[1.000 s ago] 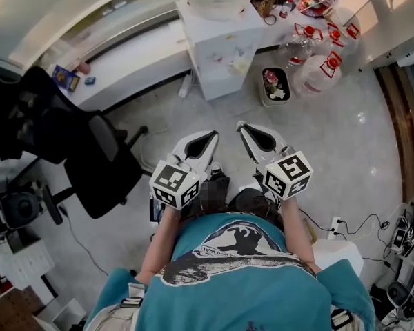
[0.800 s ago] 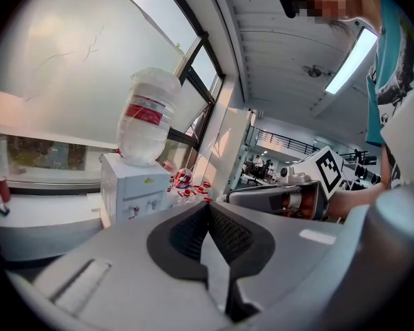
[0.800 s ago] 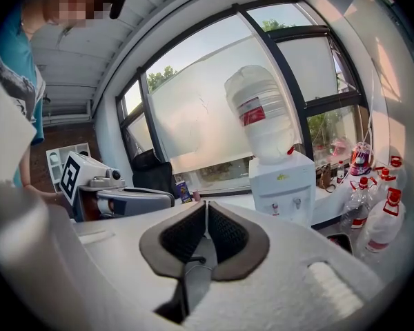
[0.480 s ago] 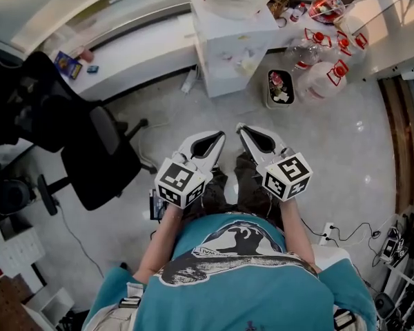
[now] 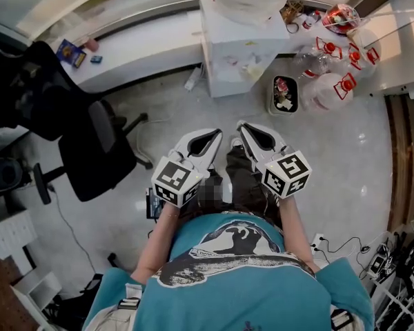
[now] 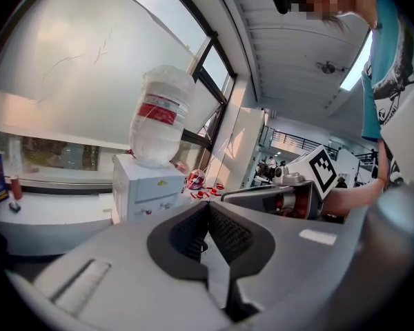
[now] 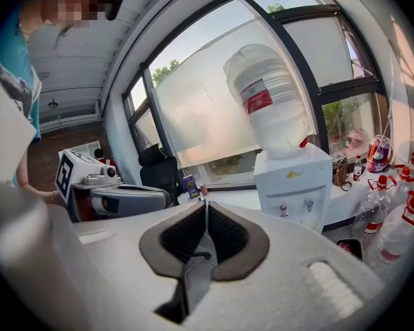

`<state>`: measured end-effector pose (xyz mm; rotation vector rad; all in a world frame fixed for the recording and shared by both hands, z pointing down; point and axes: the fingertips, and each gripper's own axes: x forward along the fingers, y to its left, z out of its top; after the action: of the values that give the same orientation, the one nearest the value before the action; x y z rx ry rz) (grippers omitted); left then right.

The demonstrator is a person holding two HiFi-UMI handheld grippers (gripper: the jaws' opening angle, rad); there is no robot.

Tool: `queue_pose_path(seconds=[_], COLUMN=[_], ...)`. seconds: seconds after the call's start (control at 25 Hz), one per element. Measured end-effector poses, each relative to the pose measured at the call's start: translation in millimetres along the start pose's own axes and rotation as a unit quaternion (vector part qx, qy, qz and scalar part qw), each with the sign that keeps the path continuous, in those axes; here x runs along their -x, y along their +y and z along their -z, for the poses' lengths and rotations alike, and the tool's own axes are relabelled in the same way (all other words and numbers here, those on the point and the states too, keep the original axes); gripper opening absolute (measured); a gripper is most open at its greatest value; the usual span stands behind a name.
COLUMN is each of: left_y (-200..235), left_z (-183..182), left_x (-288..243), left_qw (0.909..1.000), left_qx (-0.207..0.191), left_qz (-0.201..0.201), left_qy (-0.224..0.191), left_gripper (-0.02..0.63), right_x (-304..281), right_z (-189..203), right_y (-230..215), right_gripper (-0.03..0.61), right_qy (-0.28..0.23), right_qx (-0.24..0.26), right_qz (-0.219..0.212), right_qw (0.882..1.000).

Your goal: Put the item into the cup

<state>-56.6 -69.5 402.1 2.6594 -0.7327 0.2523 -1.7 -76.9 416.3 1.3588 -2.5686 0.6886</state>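
Note:
I see no cup and no item for it in any view. In the head view my left gripper (image 5: 217, 132) and right gripper (image 5: 240, 125) are held side by side at waist height over the floor, pointing toward a white water dispenser (image 5: 241, 47). The left gripper (image 6: 208, 204) has its jaws together at the tips, with nothing between them. My right gripper (image 7: 205, 202) is likewise shut on nothing. Each gripper view shows the other gripper's marker cube (image 6: 322, 172) (image 7: 70, 173) alongside.
The water dispenser (image 7: 293, 185) with an upturned bottle (image 6: 162, 119) stands ahead against a white counter (image 5: 124, 54). A black office chair (image 5: 90, 143) is at the left. A small bin (image 5: 284, 95) and large water bottles (image 5: 334, 88) sit on the floor to the right.
The head view has shifted, so the dispenser and counter sit further right in the picture. Both grippers keep their place in front of the body and stay shut.

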Motion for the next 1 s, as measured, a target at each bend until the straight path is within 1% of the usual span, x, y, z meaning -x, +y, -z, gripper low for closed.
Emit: queue_pose_path(seconds=[0.32, 0.48, 0.64, 0.84, 1.0], left_y=[14, 19, 26, 36, 44], left_z=[-18, -23, -25, -25, -19], left_x=[-53, -81, -105, -127, -145], left_qw=[0.9997, 0.9997, 0.9996, 0.9993, 0.9989], left_qx=[0.014, 0.01, 0.008, 0.014, 0.017], left_qz=[-0.02, -0.021, -0.024, -0.028, -0.032], left_qy=[-0.004, 0.002, 0.012, 0.021, 0.03], left_gripper=[-0.002, -0.002, -0.002, 0.0, 0.0], right_x=[-17, -26, -34, -49, -64], right_z=[-25, -30, -23, -9, 1], right_y=[-65, -101, -136, -167, -193], right_gripper=[0.012, 0.012, 0.012, 0.012, 0.012], right_qy=[0.009, 0.016, 0.029, 0.045, 0.056], right_qx=[0.005, 0.006, 0.003, -0.007, -0.003], right_qz=[-0.011, -0.011, -0.009, -0.013, -0.014], right_qw=[1.0, 1.0, 1.0, 0.999, 0.998])
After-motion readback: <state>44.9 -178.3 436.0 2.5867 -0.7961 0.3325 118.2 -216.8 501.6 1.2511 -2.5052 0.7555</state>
